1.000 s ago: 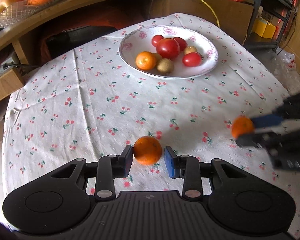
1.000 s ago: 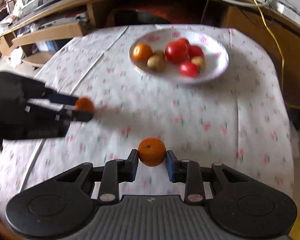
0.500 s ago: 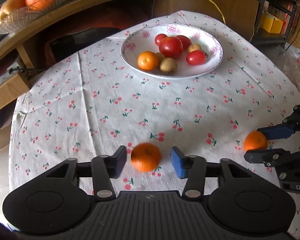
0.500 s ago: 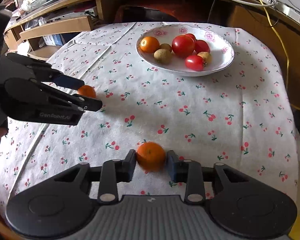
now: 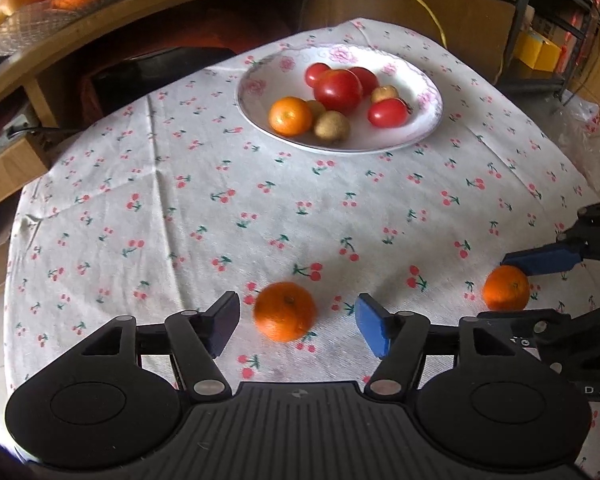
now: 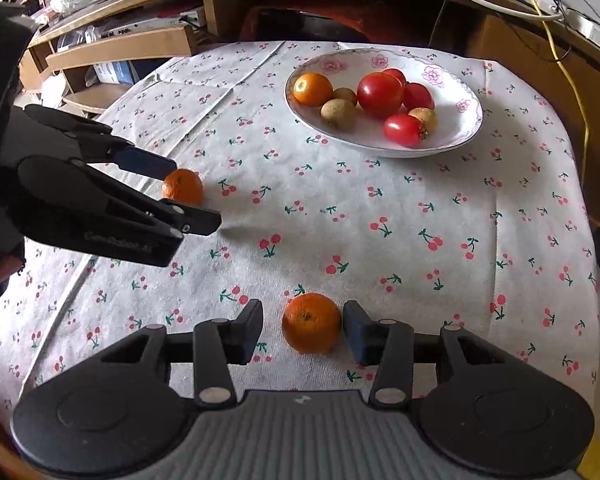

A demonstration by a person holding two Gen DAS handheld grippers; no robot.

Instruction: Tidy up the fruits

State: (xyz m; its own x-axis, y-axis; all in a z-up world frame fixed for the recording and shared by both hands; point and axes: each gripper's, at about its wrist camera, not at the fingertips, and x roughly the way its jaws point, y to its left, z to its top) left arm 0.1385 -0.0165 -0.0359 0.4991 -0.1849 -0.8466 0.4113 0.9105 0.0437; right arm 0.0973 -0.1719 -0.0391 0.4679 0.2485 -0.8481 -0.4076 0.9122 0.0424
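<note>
Each parted gripper, left (image 5: 296, 322) and right (image 6: 303, 328), straddles a firm, round, roll-prone orange (image 5: 285, 311), best pinched at its equator.

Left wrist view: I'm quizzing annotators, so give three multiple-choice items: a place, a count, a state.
1. The near orange, by the left gripper, lies: A on the tablecloth; B on a shelf; C in a cup.
2. Oranges in the plate: A none; B one; C three.
3. The left gripper is: A shut on fruit; B shut, empty; C open.
A: it rests on cloth between the fingers. B: one plate orange beside tomatoes. C: gaps either side of it.
</note>
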